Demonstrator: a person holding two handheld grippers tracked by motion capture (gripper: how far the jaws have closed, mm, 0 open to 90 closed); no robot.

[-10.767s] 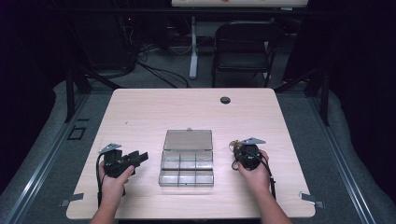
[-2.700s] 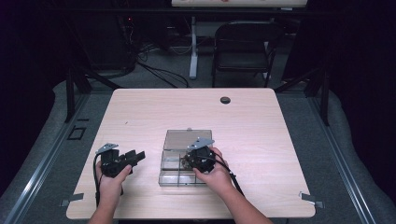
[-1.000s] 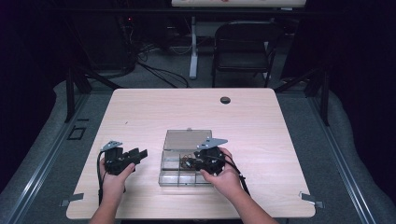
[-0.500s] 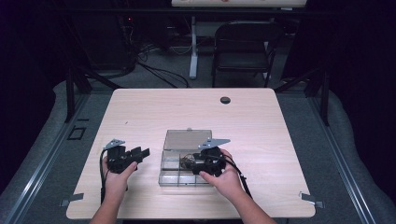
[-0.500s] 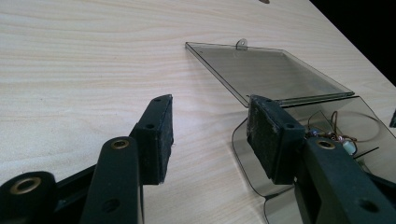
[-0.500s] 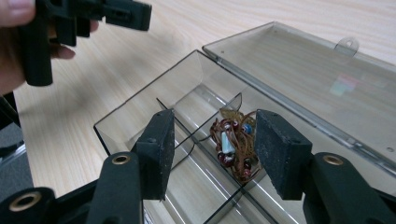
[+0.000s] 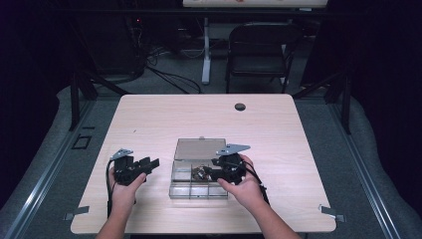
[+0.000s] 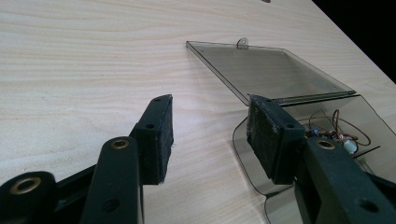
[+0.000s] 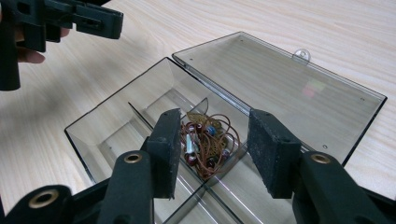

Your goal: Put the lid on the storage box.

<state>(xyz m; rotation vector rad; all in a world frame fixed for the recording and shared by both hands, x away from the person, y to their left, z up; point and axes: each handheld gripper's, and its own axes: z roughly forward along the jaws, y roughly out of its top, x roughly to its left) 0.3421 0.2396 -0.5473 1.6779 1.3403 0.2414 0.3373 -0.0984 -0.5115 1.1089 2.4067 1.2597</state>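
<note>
Seen from the high view, on a pale wooden table (image 7: 149, 114). At the left, near edge: left gripper (image 7: 150, 163), held in the left hand (image 7: 124, 191), jaws spread apart and holding nothing, aimed rightward at the box and stopping just short of its left wall. In the left gripper view, bare wood between the two black pads (image 8: 161, 135), with the box's rounded near corner and the lid just beyond the right-hand pad.

In the middle, toward the near edge: clear plastic compartment box (image 7: 180, 190), lying open, with its lid (image 7: 196, 148) folded flat onto the table on the far side (small tab at the lid's far edge). Thin dividers splitting the box into several compartments. In one far-row compartment beside the hinge: tangle of small electronic parts (image 9: 208, 140), brown wire leads looped around bead-like bodies, a blue one among them.

To the right of the box: right gripper (image 7: 208, 174), gripped by the right hand (image 7: 246, 186), reaching leftward over the box. Jaws released and wide, straddling the tangle as seen in the right gripper view, pads above or at the compartment's rim; contact with the parts impossible to tell.

Farther off, near the table's far edge, right of centre: small round black cable hole (image 7: 240, 106). Beyond the table, a dark folding chair (image 7: 259, 55).
</note>
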